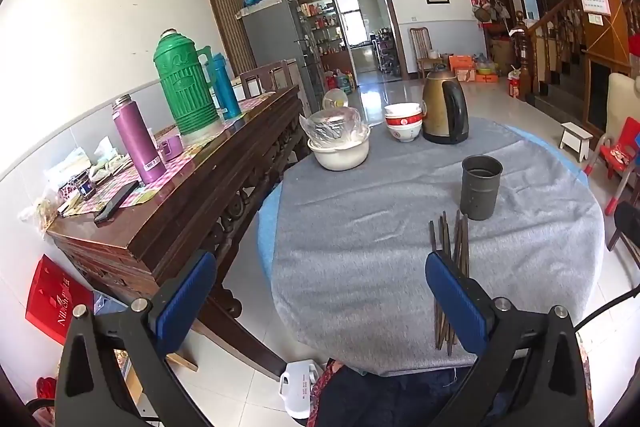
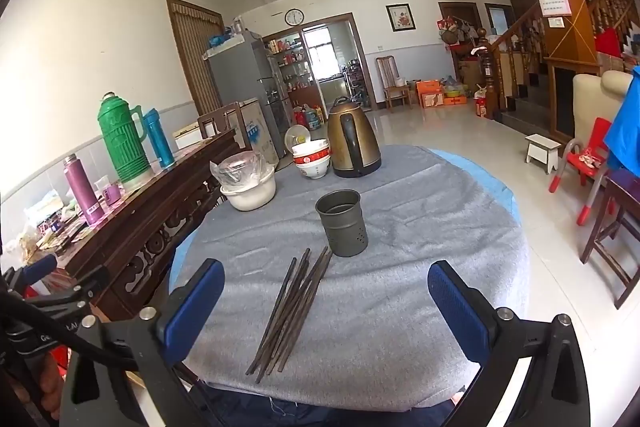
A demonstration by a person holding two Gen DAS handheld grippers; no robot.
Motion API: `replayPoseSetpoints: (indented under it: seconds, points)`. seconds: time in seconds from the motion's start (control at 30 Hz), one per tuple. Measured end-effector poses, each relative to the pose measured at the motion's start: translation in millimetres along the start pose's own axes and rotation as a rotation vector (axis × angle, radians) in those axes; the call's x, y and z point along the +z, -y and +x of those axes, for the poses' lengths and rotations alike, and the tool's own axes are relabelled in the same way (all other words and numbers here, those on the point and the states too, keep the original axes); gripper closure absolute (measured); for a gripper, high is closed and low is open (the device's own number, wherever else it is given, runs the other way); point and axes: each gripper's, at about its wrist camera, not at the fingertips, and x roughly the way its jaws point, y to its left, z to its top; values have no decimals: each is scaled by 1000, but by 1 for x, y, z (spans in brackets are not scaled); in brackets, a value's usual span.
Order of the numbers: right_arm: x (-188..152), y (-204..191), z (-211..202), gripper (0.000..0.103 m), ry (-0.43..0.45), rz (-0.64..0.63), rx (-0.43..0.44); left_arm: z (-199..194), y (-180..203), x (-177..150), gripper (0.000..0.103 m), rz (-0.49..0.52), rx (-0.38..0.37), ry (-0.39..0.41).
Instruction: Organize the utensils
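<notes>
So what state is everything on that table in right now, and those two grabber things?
Chopsticks: lying loose in a bundle on the cloth.
Utensil holder: upright, empty as far as visible.
Kettle: upright, lid shut.
Bowls: stacked.
White basin: holds a plastic-wrapped dish.
Left gripper: fingers open, holding nothing.
Right gripper: fingers open, holding nothing.

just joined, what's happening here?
Utensil tidy-up, nothing picked up yet. A bundle of dark chopsticks lies loose on the grey cloth, just short of the empty metal holder. The left gripper and right gripper are both open, holding nothing; the right one is lined up over the chopsticks.
</notes>
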Motion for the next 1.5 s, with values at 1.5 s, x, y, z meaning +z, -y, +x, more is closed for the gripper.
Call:
replayPoseSetpoints:
  seconds: [1.5]
  points:
    - [-5,0,5,0,-29,1,5,8,4,-7,0,17,-17,-23]
